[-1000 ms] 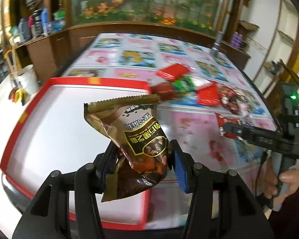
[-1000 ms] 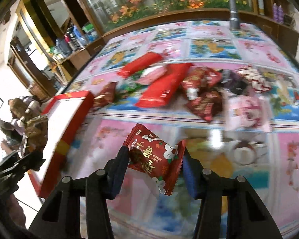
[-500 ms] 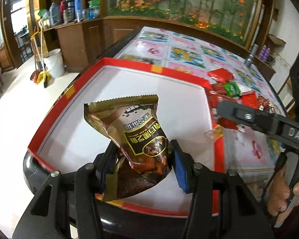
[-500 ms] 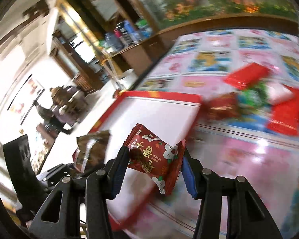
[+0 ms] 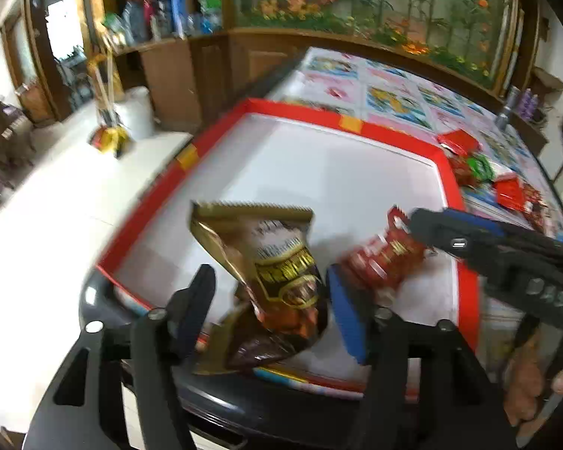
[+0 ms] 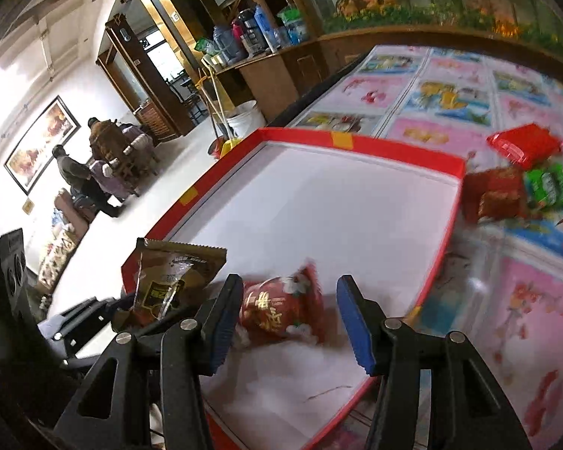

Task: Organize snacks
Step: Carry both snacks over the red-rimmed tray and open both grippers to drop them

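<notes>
The brown packet (image 5: 277,273) in front of my left gripper (image 5: 268,309) carries gold and white printing, but it is too blurred to read; the red packet (image 6: 281,309) between the fingers of my right gripper (image 6: 287,322) shows white and gold Chinese characters that I cannot make out either. On the body of the right gripper, seen from the left camera, pale letters read roughly "DAS". My left gripper's fingers are spread apart, with the brown packet standing loose between them over the near edge of the red-rimmed tray (image 5: 356,126). My right gripper's jaws are spread wide too, and the red packet lies blurred on the tray's white floor between them, touching neither pad as far as I can tell. Beyond the tray's far right corner a heap of other snacks (image 6: 521,180) sits on the picture-printed tablecloth (image 6: 450,99), red and green wrappers among them. A white bucket (image 5: 137,112) stands on the floor beside the table.
</notes>
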`<move>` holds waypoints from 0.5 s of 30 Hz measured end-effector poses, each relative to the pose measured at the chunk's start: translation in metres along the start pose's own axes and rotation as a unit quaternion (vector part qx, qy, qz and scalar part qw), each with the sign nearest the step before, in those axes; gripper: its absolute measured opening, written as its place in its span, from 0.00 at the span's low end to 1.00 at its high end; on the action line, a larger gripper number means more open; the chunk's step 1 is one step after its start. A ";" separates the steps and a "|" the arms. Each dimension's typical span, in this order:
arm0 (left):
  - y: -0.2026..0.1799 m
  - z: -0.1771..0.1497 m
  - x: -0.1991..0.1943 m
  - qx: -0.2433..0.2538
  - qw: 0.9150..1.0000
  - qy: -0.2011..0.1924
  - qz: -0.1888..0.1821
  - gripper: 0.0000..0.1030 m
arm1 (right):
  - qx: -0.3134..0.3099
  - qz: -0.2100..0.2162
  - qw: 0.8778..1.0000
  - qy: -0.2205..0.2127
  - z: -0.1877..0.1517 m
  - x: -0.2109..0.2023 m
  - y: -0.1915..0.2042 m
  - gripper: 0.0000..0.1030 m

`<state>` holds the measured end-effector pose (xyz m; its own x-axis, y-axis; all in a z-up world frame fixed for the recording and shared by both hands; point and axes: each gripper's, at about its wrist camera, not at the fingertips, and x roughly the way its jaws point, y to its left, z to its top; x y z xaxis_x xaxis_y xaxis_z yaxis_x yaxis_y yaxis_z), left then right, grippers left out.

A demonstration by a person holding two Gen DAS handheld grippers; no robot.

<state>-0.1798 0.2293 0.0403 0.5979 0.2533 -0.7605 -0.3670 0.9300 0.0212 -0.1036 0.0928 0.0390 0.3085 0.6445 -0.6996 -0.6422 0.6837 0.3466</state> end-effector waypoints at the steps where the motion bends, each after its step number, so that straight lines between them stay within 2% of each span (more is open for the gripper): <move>1: -0.001 0.002 -0.004 0.004 1.000 -0.011 0.011 0.65 | 0.002 -0.003 1.000 -0.012 0.001 -0.006 -0.003 0.53; 4: -0.002 0.006 -0.014 0.010 0.999 -0.034 0.032 0.71 | 0.009 -0.017 0.999 -0.035 0.001 -0.023 -0.015 0.57; 15: -0.038 0.021 -0.031 0.051 0.996 -0.065 0.045 0.75 | 0.061 -0.061 0.992 -0.088 0.001 -0.074 -0.076 0.63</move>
<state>-0.1696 0.1916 0.0772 0.6553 0.3621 -0.6629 -0.3528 0.9227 0.1553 -0.0768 -0.0068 0.0648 0.5027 0.5975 -0.6247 -0.5071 0.7891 0.3468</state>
